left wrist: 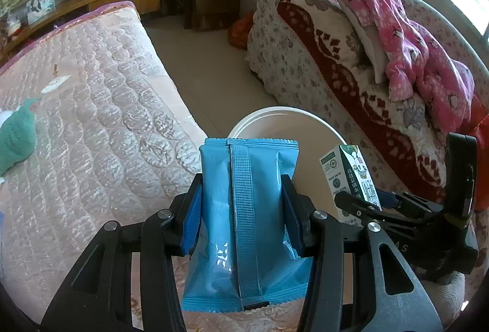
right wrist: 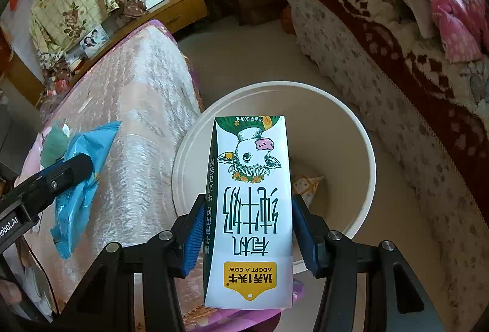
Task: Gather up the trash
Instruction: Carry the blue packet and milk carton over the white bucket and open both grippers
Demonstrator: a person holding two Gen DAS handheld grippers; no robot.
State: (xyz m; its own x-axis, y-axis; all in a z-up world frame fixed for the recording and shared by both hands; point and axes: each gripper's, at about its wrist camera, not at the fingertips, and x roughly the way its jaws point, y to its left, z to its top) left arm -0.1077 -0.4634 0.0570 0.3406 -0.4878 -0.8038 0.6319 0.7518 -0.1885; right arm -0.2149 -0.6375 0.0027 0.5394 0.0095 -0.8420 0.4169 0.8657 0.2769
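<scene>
Where tongs pinch, crinkly blue foil pouch (left wrist: 244,222), boxy milk carton (right wrist: 250,209)

Left gripper (left wrist: 243,209): black linkage arms, round silver pivot screws, ribbed blue pads (left wrist: 192,217). Right gripper (right wrist: 249,232) matched it, 2 blue-padded fingers (right wrist: 192,240); white "Robot.AI" lettering ran along one black body

We are in a home bedroom: a quilted pink mattress (left wrist: 91,105), a sofa (left wrist: 321,57) draped with a floral blanket, pink pyjamas (left wrist: 412,41), family photos (left wrist: 39,5) on a wooden headboard shelf.
</scene>
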